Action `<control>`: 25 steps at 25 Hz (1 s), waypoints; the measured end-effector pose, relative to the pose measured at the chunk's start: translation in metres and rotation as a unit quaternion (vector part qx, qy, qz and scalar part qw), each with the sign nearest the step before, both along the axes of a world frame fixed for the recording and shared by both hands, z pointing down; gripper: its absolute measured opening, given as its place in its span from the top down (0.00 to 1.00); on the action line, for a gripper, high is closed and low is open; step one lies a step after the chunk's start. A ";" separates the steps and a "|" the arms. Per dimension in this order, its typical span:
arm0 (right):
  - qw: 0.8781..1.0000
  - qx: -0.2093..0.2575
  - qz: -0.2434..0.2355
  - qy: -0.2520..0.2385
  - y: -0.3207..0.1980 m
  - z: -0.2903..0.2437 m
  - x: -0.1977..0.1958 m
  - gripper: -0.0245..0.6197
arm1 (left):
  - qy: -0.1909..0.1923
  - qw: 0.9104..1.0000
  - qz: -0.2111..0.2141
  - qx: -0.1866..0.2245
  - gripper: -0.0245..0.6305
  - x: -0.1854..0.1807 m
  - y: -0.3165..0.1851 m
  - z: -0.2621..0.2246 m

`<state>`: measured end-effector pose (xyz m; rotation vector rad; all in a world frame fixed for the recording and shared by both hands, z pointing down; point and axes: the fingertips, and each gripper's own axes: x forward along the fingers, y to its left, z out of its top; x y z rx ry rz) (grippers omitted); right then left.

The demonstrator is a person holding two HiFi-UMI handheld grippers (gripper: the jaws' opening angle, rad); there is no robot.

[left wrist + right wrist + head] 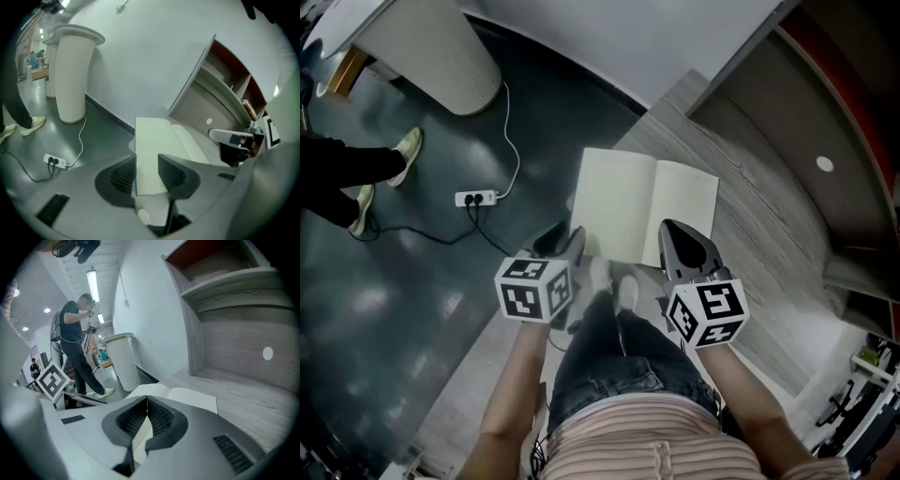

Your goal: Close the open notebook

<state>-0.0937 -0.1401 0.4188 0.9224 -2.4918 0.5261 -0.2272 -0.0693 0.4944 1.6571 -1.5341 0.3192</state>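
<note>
An open notebook (642,202) with blank cream pages lies flat on the grey wood-grain platform (750,234). My left gripper (567,239) is at the notebook's near left corner, and its jaws stand open. In the left gripper view the left page (152,140) shows through the gap of that gripper (146,161), and the pads do not press on it. My right gripper (677,232) hangs over the near edge of the right page, shut, with nothing between its tips. In the right gripper view the notebook (192,398) lies just beyond that gripper (146,401).
A shelf unit (825,112) rises at the right, past the platform. On the dark floor at the left are a white power strip (476,198) with its cable, a white column base (441,52) and a person's legs (356,169). My own legs (614,300) are between the grippers.
</note>
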 end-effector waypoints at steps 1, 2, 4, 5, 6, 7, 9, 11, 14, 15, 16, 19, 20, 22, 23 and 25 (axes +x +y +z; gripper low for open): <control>1.000 -0.003 0.000 0.002 -0.001 0.002 -0.001 0.95 | 0.008 1.000 0.001 -0.007 0.78 -0.001 -0.001 0.004; 1.000 -0.005 0.000 0.004 -0.002 0.004 -0.002 0.95 | 0.017 1.000 0.001 -0.013 0.76 -0.002 -0.001 0.007; 1.000 -0.010 -0.001 0.009 -0.004 0.008 -0.005 0.95 | 0.040 0.999 0.001 -0.022 0.76 -0.003 -0.004 0.013; 1.000 -0.012 -0.001 0.011 -0.004 0.010 -0.006 0.95 | 0.050 0.998 0.001 -0.027 0.75 -0.004 -0.005 0.016; 1.000 -0.014 -0.001 0.013 -0.005 0.012 -0.007 0.95 | 0.060 0.998 0.002 -0.031 0.75 -0.004 -0.006 0.018; 1.000 -0.016 -0.001 0.015 -0.005 0.014 -0.008 0.95 | 0.070 0.997 0.004 -0.035 0.75 -0.004 -0.008 0.019; 1.000 -0.021 0.000 0.018 -0.006 0.017 -0.010 0.95 | 0.090 0.995 0.010 -0.044 0.75 -0.003 -0.010 0.023; 1.000 -0.024 0.000 0.020 -0.007 0.019 -0.011 0.95 | 0.103 0.993 0.015 -0.053 0.75 -0.003 -0.012 0.027; 0.999 -0.027 0.001 0.023 -0.008 0.021 -0.012 0.95 | 0.108 0.992 0.022 -0.062 0.75 -0.004 -0.013 0.031; 0.999 -0.029 0.002 0.024 -0.008 0.021 -0.012 0.95 | 0.110 0.992 0.023 -0.065 0.75 -0.003 -0.013 0.032; 0.999 -0.031 0.002 0.024 -0.008 0.022 -0.012 0.95 | 0.114 0.991 0.023 -0.067 0.75 -0.003 -0.013 0.033; 0.999 -0.034 0.004 0.025 -0.007 0.024 -0.010 0.95 | 0.137 0.988 0.020 -0.072 0.75 -0.002 -0.013 0.036; 0.999 -0.034 0.006 0.025 -0.007 0.025 -0.010 0.95 | 0.147 0.986 0.019 -0.075 0.75 -0.002 -0.013 0.036; 0.999 -0.036 0.008 0.025 -0.006 0.025 -0.008 0.95 | 0.165 0.983 0.022 -0.078 0.76 -0.001 -0.013 0.037; 0.999 -0.036 0.010 0.026 -0.006 0.025 -0.007 0.95 | 0.170 0.982 0.027 -0.079 0.77 -0.001 -0.013 0.036; 0.999 -0.036 0.013 0.026 -0.005 0.024 -0.004 0.95 | 0.166 0.982 0.036 -0.080 0.80 -0.001 -0.013 0.033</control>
